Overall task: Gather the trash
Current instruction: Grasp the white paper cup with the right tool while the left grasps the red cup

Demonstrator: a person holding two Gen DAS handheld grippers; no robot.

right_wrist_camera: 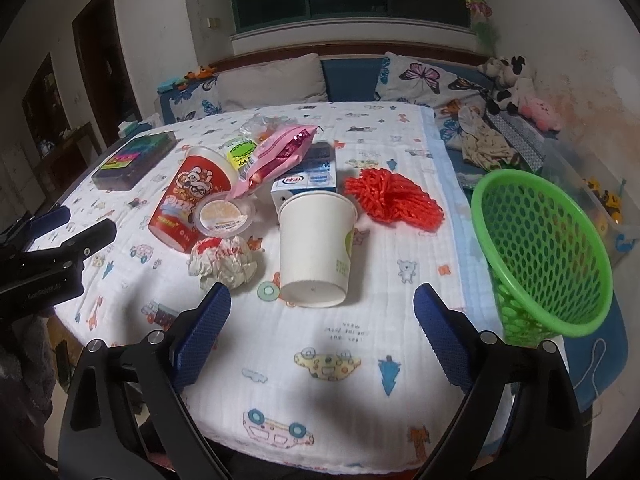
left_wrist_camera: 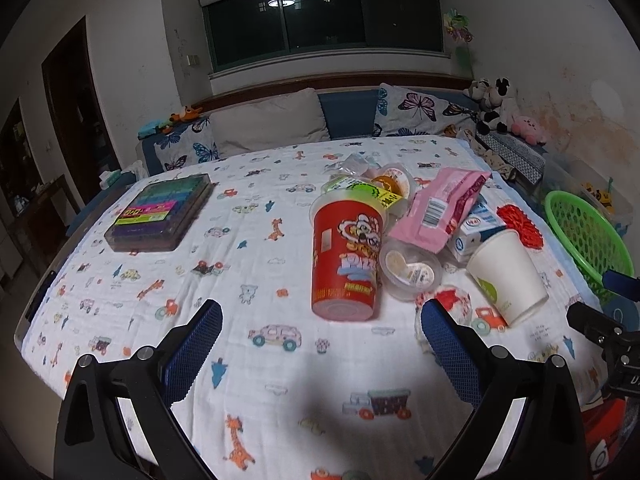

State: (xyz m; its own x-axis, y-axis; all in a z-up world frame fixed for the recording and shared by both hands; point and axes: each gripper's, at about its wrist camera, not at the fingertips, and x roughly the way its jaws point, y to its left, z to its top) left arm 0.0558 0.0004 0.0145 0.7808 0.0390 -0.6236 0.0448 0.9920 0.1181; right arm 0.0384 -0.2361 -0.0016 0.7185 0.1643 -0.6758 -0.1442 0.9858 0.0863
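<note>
Starting out: your left gripper (left_wrist_camera: 322,338) and right gripper (right_wrist_camera: 322,320) both hang spread and empty; next, straddle the white paper cup (right_wrist_camera: 316,250) squarely, bound for the green basket (right_wrist_camera: 548,256)

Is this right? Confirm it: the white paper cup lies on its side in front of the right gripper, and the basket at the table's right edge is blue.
One detail is wrong: the basket is green, as the right wrist view shows. The white paper cup does lie on its side ahead of the right gripper.

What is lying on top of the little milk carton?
The pink bag lies tilted over the carton's far left corner. The white paper cup, tipped over, hides the carton's lower front, so what sits down there cannot be seen.
</note>
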